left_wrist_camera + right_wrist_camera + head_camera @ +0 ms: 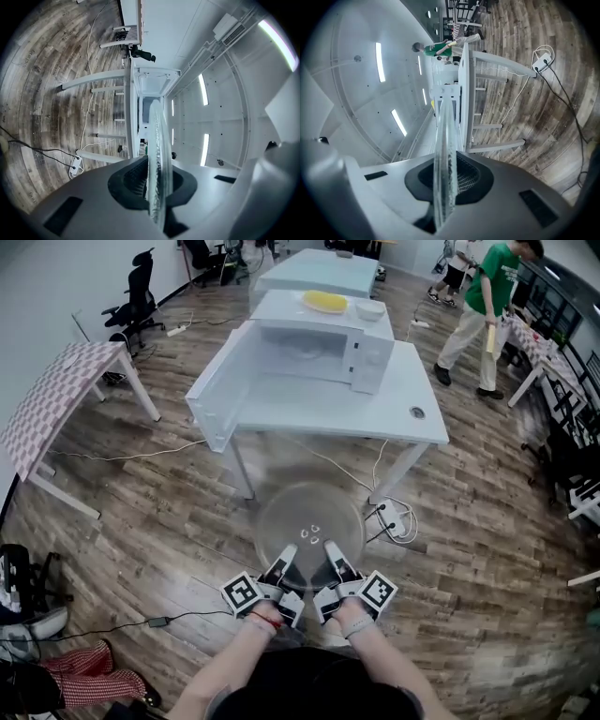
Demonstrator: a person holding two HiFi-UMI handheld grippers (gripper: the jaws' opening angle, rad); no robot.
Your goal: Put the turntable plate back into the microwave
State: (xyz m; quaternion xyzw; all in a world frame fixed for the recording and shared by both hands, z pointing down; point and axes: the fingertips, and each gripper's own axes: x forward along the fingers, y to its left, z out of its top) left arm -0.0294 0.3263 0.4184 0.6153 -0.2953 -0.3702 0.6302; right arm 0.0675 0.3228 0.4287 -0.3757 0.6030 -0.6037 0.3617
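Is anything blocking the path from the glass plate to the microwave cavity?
Nothing visible does. The turntable plate, held by the left gripper and right gripper, is short of the table. The microwave has its door swung open leftward, and the cavity faces the person.

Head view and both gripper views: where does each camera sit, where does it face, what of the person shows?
Head view: on the head, facing down; forearms, left hand-held gripper, right hand-held gripper, turntable plate, open microwave ahead.
Left gripper view: on that hand-held gripper, along jaws shut on the plate's rim.
Right gripper view: likewise.
All share the plate.
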